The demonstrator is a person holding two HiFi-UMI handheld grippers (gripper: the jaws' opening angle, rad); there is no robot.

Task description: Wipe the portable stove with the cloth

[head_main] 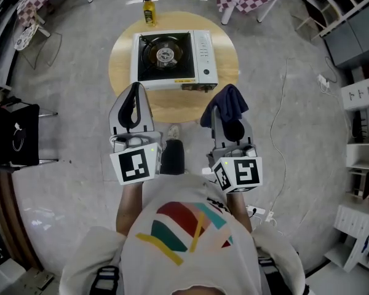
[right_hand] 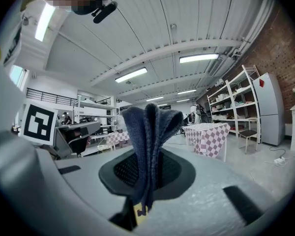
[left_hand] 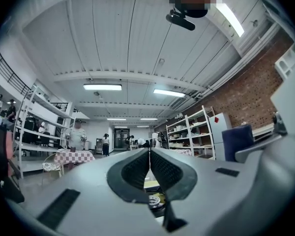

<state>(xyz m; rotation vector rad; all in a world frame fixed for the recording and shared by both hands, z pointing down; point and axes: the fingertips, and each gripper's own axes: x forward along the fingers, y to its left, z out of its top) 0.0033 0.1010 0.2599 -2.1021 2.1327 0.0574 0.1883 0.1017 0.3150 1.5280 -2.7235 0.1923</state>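
Head view: right gripper (head_main: 226, 123) holds cloth (head_main: 229, 101), seemingly off stove (head_main: 172, 57).

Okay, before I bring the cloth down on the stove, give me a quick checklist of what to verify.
1. Cloth gripped: ok. The right gripper is shut on it.
2. Left gripper free: ok. Its jaws are together with nothing between them.
3. Stove top bare: ok. There is no pot on the burner.
4. Burner off: cannot tell. No flame shows, but the knob is too small to read.
5. Bottle out of the way: ok. It stands on the table behind the stove, apart from it.
6. Cloth on stove: not ok. It is held off the stove, at its near right corner.
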